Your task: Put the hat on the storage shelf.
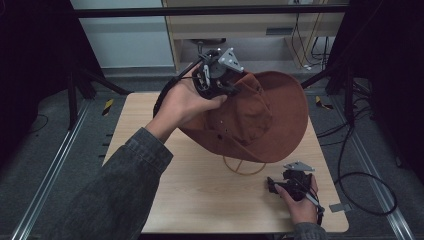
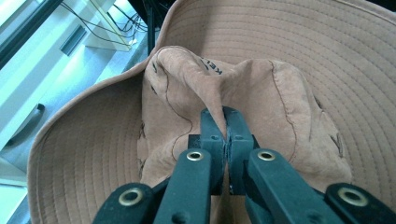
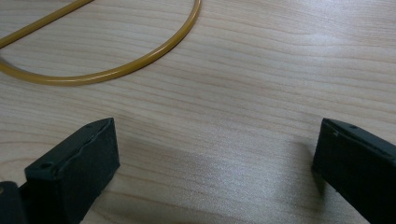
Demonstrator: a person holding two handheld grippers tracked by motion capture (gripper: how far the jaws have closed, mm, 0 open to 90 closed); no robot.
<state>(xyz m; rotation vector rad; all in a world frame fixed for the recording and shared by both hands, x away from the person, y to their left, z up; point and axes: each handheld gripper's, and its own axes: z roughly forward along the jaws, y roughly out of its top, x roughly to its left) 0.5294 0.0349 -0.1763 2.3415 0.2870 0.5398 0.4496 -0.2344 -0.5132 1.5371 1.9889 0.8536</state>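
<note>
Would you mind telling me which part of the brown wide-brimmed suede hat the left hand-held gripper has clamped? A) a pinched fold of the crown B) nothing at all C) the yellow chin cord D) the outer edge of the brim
A: in the left gripper view the left hand-held gripper has its jaws shut on a raised fold of the crown of the brown wide-brimmed suede hat, well inside the brim.

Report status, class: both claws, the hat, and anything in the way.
Left claw shut on hat crown, hat lifted. Right claw open, low over table. Hat's yellow cord lies looped on table; nothing blocking.
</note>
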